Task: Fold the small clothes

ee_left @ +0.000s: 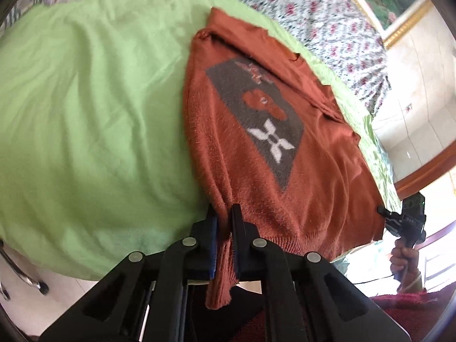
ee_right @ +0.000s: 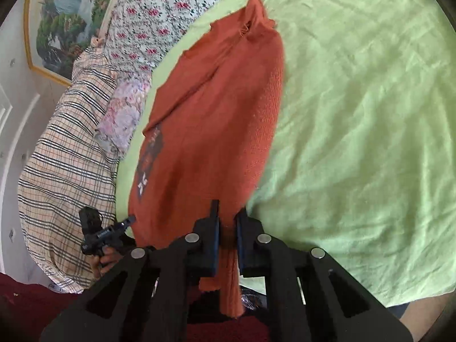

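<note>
Left wrist view shows the left hand-held gripper clamped on one hem corner of the rust-orange sweater, ribbing hanging out below its fingers. From the right wrist view, the right hand-held gripper pinches the other hem corner the same way. Gripping both corners keeps the hem taut and level, I'd guess so it can be carried toward the collar at twelve o'clock. The sweater lies lengthwise on the green sheet of the bed, with floral bedding and a checked pillow beyond its far edge.
</note>
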`<state>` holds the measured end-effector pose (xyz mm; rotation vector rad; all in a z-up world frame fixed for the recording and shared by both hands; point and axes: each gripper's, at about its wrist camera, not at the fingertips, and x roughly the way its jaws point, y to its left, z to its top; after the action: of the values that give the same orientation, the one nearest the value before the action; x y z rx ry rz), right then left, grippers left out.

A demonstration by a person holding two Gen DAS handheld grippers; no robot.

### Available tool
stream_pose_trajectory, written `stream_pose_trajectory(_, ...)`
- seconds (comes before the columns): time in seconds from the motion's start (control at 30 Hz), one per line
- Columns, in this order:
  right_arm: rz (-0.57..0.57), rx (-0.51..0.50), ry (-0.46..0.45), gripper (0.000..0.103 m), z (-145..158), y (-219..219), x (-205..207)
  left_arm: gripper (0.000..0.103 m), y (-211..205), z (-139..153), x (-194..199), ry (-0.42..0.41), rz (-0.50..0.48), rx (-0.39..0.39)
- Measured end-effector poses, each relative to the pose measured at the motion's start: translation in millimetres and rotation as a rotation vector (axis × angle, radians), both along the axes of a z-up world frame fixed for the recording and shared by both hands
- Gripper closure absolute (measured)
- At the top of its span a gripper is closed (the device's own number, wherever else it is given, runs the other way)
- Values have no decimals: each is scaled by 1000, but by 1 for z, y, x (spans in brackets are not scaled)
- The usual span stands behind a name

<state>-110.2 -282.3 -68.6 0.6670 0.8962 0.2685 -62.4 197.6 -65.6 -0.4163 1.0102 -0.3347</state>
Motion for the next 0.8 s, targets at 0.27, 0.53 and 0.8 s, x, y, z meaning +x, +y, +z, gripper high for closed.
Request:
stream_pose_trajectory(0.27, -13, 5, -2, 93, 6, -20, -13, 92, -1, -11, 7, 45, -47, -10)
stream_pose_trajectory(0.53, 55, 6, -8, 86, -4, -8, -12, 97, -4, -5, -1, -19, -44, -24)
stream_pose_trajectory(0.8, 57, 61, -101, 95, 18, -20, -13, 99, 8, 34, -9, -144, 47, -105)
